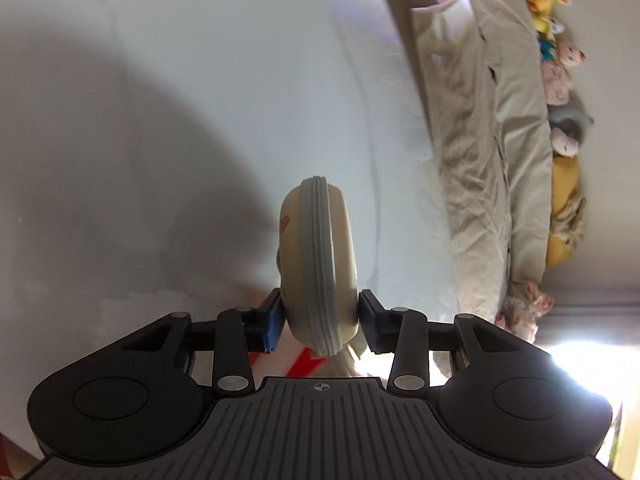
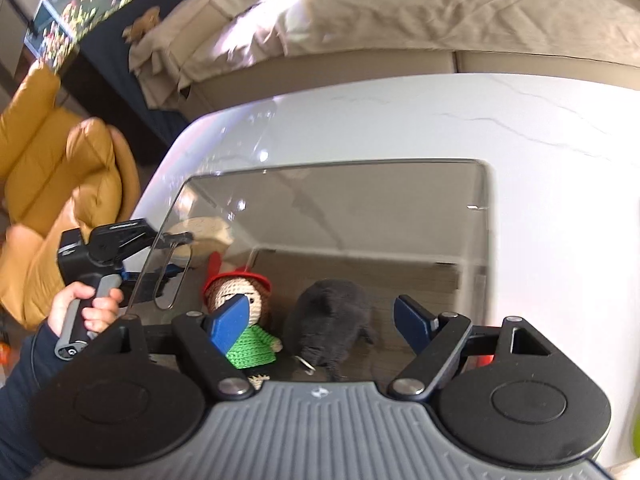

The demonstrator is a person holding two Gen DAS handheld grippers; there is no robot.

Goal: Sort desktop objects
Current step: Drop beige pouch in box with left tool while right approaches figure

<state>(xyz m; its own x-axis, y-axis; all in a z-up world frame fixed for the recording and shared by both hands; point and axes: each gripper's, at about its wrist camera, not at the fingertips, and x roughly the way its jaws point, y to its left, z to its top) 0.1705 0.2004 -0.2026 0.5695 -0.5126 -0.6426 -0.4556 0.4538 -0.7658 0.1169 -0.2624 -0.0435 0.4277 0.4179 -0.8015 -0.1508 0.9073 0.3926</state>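
My left gripper [image 1: 321,320] is shut on a beige round case with a grey ribbed rim [image 1: 318,264], held edge-on above the white table [image 1: 160,120]. In the right wrist view the left gripper [image 2: 176,256] holds that beige case [image 2: 208,232] over the left side of a clear plastic box [image 2: 476,208]. Inside the box lie a crocheted doll with a red hat and green body [image 2: 244,316] and a dark grey plush toy [image 2: 332,320]. My right gripper [image 2: 320,320] is open above the box, its fingers on either side of the toys.
The white marble-look table [image 2: 400,120] carries the box. A beige sofa cover [image 2: 360,20] lies behind it, with stuffed toys [image 1: 560,80] along the sofa. A yellow leather armchair [image 2: 52,184] stands to the left. A dark cabinet [image 2: 100,20] is at the far left.
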